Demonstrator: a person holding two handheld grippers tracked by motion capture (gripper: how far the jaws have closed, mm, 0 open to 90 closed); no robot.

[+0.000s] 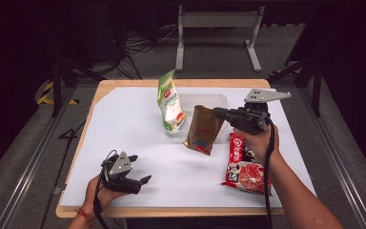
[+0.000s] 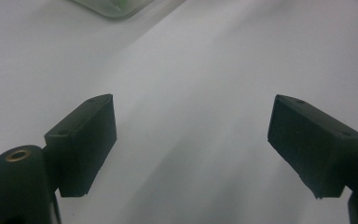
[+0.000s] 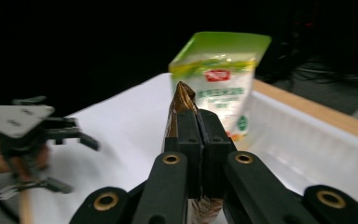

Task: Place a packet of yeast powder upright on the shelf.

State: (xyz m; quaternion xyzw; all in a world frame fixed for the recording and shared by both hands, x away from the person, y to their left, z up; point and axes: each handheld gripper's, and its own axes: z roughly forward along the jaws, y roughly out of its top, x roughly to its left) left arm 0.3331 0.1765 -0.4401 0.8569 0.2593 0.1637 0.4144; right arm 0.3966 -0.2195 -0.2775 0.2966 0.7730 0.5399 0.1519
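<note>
1. My right tool (image 1: 218, 112) pinches the brown pouch (image 1: 204, 129) by its top edge above the tabletop (image 1: 124, 124), beside the clear tray (image 1: 219, 101)
2. My jaws hide the pouch's face in the right gripper view
3. My left tool (image 1: 140, 182) gapes wide, empty

A light wooden table (image 1: 106, 86) is seen from above, most of its top covered by a white sheet (image 1: 133, 124) that leaves a strip of wood bare along the far and near edges. A clear plastic tray (image 1: 214, 101) is set on the sheet towards the far side; a green-and-white stand-up pouch (image 1: 169, 102) is stood upright at the tray's left end. A red printed noodle packet (image 1: 243, 164) is laid flat on the sheet at the right, near the front edge.
</note>
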